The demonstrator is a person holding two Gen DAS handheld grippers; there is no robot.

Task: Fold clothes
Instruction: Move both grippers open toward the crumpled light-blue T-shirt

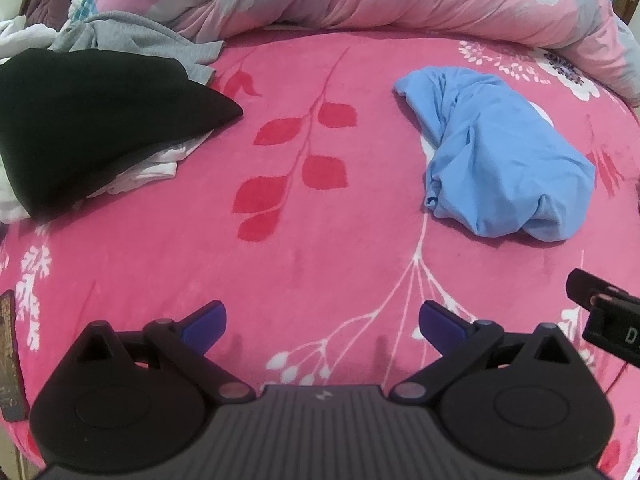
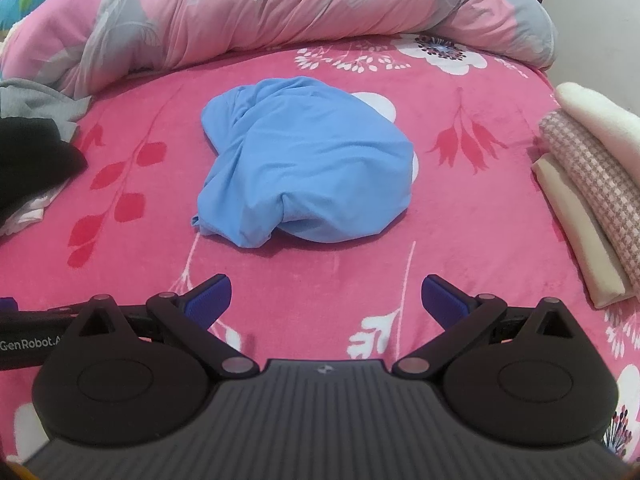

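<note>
Bed with a pink floral blanket (image 2: 320, 280), a rolled pink-grey quilt (image 2: 280, 8) along the far edge, a black garment (image 1: 92, 120) over white fabric (image 1: 152, 168) and a grey garment (image 1: 140, 36) off to the left, and a stack of folded cloths (image 2: 588, 184) at the right. The blue garment (image 2: 308, 172) lies crumpled in a heap mid-bed, ahead of the right gripper (image 2: 326, 304) and ahead-right of the left gripper (image 1: 322, 326), touching neither. Both grippers hover low over the blanket side by side, jaws spread wide, nothing between the blue pads (image 2: 212, 300).
</note>
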